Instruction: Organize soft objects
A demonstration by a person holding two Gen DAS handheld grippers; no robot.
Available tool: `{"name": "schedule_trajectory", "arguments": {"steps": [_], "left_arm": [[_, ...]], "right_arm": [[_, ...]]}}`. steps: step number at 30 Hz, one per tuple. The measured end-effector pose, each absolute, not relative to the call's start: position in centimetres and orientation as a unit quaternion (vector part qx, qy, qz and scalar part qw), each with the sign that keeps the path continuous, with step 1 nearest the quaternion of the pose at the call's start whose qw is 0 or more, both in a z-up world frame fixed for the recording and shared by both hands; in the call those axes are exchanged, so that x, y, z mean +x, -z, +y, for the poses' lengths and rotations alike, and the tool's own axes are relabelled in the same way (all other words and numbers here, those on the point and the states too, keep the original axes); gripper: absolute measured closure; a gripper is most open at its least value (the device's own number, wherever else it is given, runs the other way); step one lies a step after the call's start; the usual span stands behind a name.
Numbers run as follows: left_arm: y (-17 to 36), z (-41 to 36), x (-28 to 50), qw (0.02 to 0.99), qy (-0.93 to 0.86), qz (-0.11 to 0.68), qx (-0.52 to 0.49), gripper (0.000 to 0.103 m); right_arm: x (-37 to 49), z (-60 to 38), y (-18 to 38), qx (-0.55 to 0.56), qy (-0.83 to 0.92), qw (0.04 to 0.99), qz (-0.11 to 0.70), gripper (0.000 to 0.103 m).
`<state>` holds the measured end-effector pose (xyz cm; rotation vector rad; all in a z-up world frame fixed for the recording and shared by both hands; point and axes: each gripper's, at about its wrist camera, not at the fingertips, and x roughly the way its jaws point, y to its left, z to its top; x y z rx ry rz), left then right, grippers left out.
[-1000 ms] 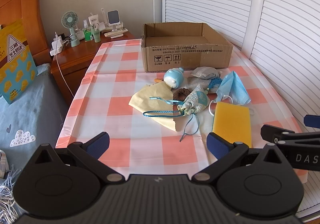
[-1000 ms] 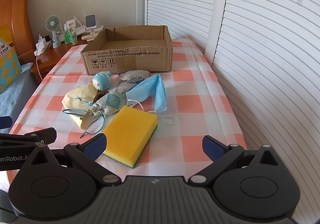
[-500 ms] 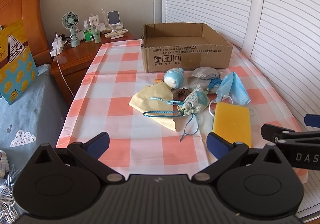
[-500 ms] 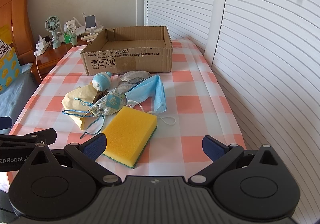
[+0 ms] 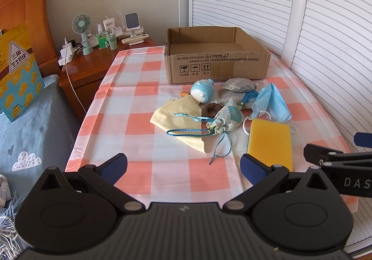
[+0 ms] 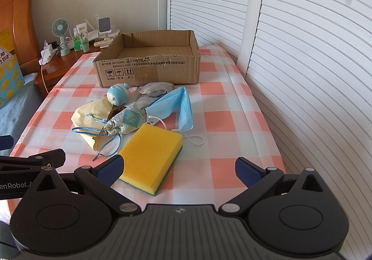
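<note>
Nothing packed yet, judging by the cardboard box [image 6: 148,62] sitting empty at the far end of the checked table [image 6: 223,106]. Still waiting loose in a pile just in front of it: yellow sponge [image 6: 151,157] nearest, then blue face mask [image 6: 176,106], yellow cloth [image 5: 179,118], grey pouch [image 5: 237,85], patterned drawstring bag [image 6: 127,120], round blue toy [image 5: 201,93] and brown scrunchie [image 5: 210,109]. Hovering low at the near edge, both wide open and gripping nothing: left tongs [image 5: 183,164], right tongs [image 6: 179,167]. Basically looking like the very start, with every item left to go.
</note>
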<state>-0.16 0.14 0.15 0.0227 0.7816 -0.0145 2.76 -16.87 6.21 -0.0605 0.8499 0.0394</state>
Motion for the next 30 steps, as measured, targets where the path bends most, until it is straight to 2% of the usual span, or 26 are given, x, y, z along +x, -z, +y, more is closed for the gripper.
{"name": "schedule_trajectory", "arguments": {"steps": [30], "left_arm": [[0.04,0.23,0.31,0.924,0.016,0.381,0.015,0.001]], "right_arm": [[3.65,-16.5,-5.95,-0.039,-0.019,0.908,0.417,0.0]]}}
